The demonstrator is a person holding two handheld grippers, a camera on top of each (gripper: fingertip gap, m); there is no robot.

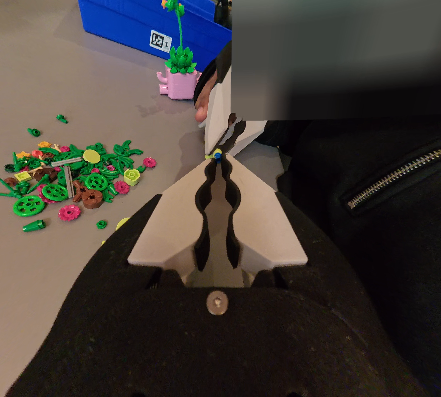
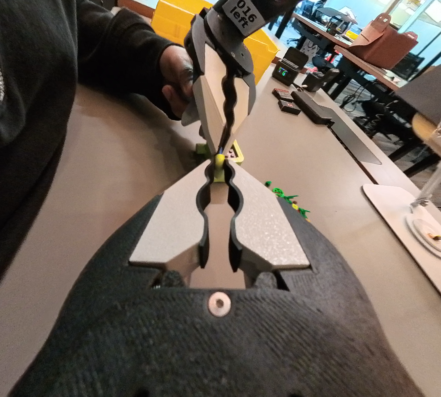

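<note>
My left gripper (image 1: 217, 163) is shut on a small blue pin (image 1: 218, 158) at its tips. My right gripper (image 2: 218, 163) is shut on a lime-yellow piece (image 2: 219, 167). The two grippers meet tip to tip above the grey table, and the blue pin touches the lime piece (image 1: 215, 153). In the left wrist view the right gripper (image 1: 216, 150) comes in from above. In the right wrist view the left gripper (image 2: 220, 148) comes down from above, held by a hand in a black sleeve (image 2: 176, 80).
A pile of green, pink and brown toy brick pieces (image 1: 71, 180) lies at the left. A pink pot with a green plant (image 1: 180, 82) stands before a blue bin (image 1: 133, 3). A yellow bin (image 2: 181, 13), black devices (image 2: 288, 99) and a white mat (image 2: 393, 209) sit on the table. Less than 4 cm separates the two grippers' tips.
</note>
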